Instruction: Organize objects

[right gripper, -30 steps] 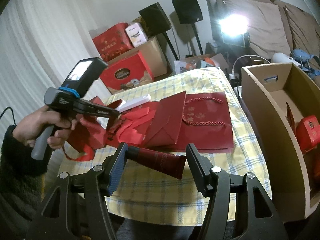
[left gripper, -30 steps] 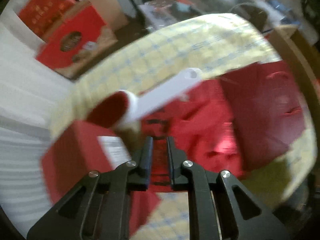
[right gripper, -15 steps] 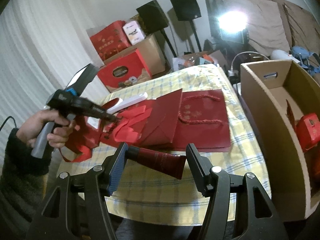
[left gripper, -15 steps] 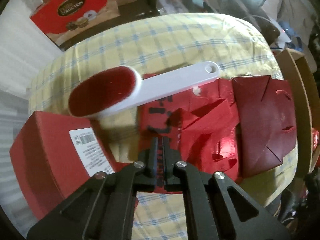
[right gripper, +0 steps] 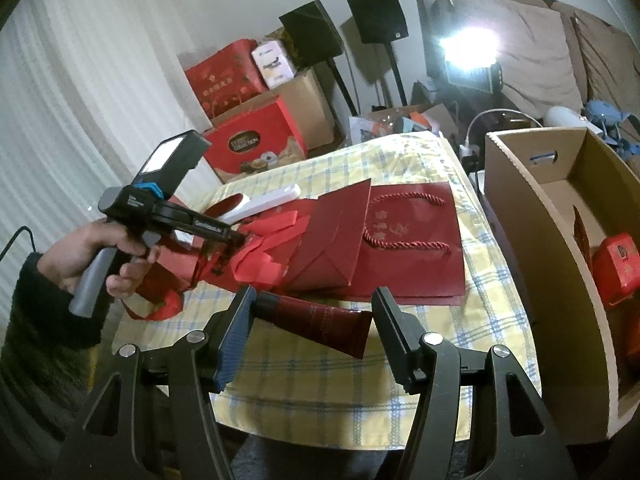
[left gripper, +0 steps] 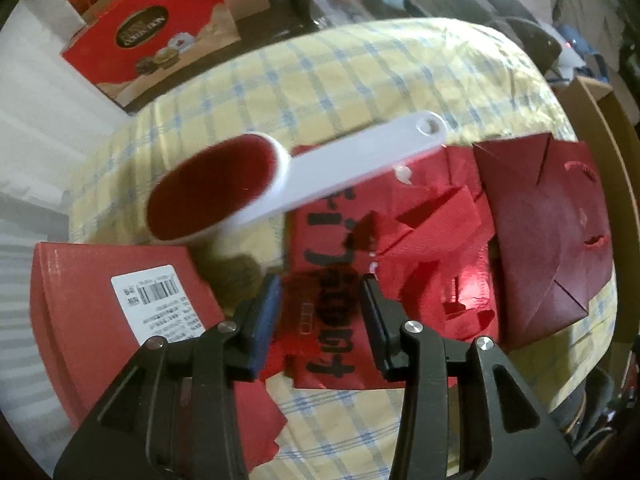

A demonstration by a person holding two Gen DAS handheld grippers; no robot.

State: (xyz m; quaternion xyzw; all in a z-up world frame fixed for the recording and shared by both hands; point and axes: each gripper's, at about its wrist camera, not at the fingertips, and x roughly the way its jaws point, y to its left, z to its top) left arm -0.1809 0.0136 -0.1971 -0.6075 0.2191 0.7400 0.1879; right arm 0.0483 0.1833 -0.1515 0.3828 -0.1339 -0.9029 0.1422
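Note:
A white-handled lint brush [left gripper: 280, 176] with a dark red pad lies on the checked tablecloth, over red paper slips [left gripper: 332, 280] with black writing. My left gripper [left gripper: 322, 316] is open and empty, its jaws either side of the slips, just short of the brush. It also shows in the right wrist view [right gripper: 224, 248]. My right gripper [right gripper: 312, 320] is open over a dark red tube [right gripper: 320, 320] lying between its jaws. Dark red gift bags [right gripper: 408, 240] lie flat behind the tube.
A red box with a barcode label [left gripper: 120, 312] sits at the left. A large cardboard box [right gripper: 560, 240] holding red items stands right of the table. Red gift boxes [right gripper: 248, 148] and speakers stand beyond the table.
My left gripper has opened and come down closer over the red slips near the brush. My right gripper has stayed over the tube.

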